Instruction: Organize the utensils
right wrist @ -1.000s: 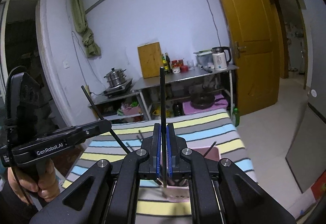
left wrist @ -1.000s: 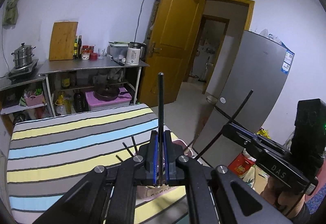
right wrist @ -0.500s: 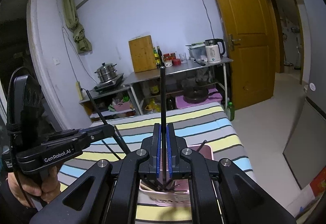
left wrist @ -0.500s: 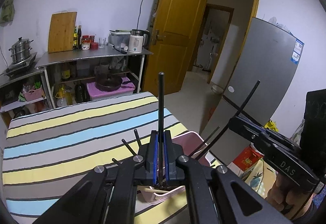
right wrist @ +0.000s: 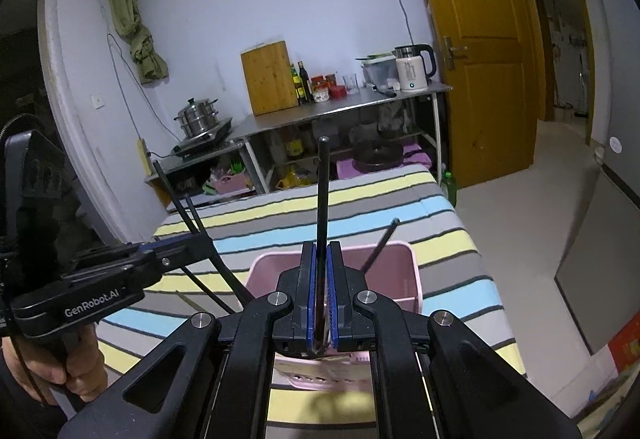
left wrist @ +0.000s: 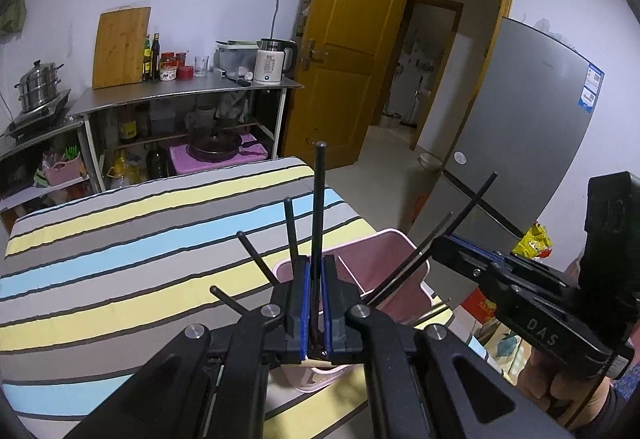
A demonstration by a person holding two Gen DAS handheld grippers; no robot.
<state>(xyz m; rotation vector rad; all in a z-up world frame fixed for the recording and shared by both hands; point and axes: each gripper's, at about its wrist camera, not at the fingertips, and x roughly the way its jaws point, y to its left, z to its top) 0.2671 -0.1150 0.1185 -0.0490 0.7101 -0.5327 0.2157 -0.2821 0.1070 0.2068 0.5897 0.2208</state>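
A pink utensil basket (left wrist: 384, 259) (right wrist: 384, 267) stands on the striped tablecloth near the table's front edge, with several black chopsticks (left wrist: 256, 259) leaning in it. My left gripper (left wrist: 314, 303) is shut on an upright black chopstick (left wrist: 319, 207), just above the basket's near side. My right gripper (right wrist: 320, 303) is shut on another black chopstick (right wrist: 322, 199), above the basket's near rim. Each gripper shows in the other's view, at the right (left wrist: 452, 243) and at the left (right wrist: 192, 243), holding its chopstick.
The striped table (left wrist: 120, 247) stretches away from the basket. Behind it a steel shelf (left wrist: 180, 91) carries a kettle, a cutting board, bottles and a steamer pot. A grey fridge (left wrist: 528, 143) stands to the right, beside a yellow door (left wrist: 352, 51).
Both grippers have tilted down and moved closer over the pink basket, which now shows much more fully. Both stay shut on their chopsticks.
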